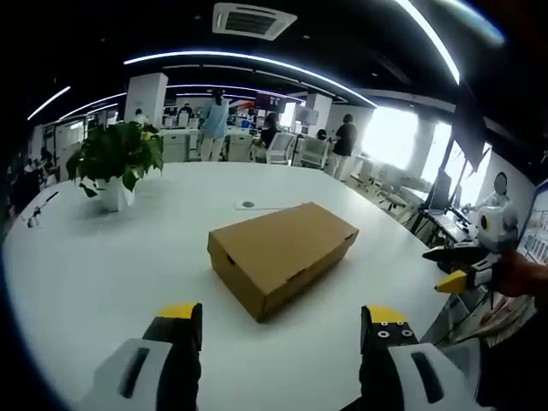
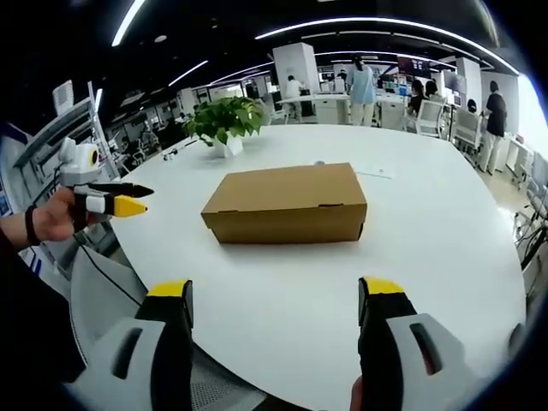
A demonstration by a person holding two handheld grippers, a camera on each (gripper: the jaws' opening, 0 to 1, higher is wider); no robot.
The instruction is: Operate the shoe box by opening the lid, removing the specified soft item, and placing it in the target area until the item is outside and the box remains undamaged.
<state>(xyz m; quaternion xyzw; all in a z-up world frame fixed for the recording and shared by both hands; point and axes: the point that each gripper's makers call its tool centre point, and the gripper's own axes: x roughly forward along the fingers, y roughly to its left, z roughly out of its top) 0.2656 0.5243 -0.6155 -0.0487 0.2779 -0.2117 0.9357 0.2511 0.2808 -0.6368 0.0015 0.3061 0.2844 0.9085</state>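
The closed brown cardboard shoe box (image 1: 282, 254) lay flat on the large white round-cornered table (image 1: 103, 274), lid down, toward the middle of the surface and back from the near edge. Nothing stood between my grippers and the box.

Around it: a green leafy plant in a white pot (image 1: 116, 164) stood near the table's far edge, well apart from the box. A small round grey disc (image 1: 248, 205) sat flush in the surface beyond the box. A thin dark object (image 1: 38, 211) lay by the edge past the plant; I couldn't tell what it was. Beyond the table were white office desks and chairs (image 1: 291, 150), and several people stood or sat among them. Long strip lights (image 1: 248, 62) ran across the dark ceiling.

In the left gripper view, my left gripper (image 1: 280, 321) hung above the near part of the table, its yellow-tipped black jaws set wide apart, nothing between them, pointed at a corner of the box. My right gripper (image 1: 458, 270) showed off the table's right edge, held in my hand (image 1: 522, 276).

In the right gripper view, my right gripper (image 2: 276, 295) was out beyond the table's near edge, jaws spread wide and empty, facing the box's long side (image 2: 287, 204). My left gripper (image 2: 120, 199) showed there off the left edge, held level in my hand (image 2: 53, 218); its two jaws looked parted from that angle.
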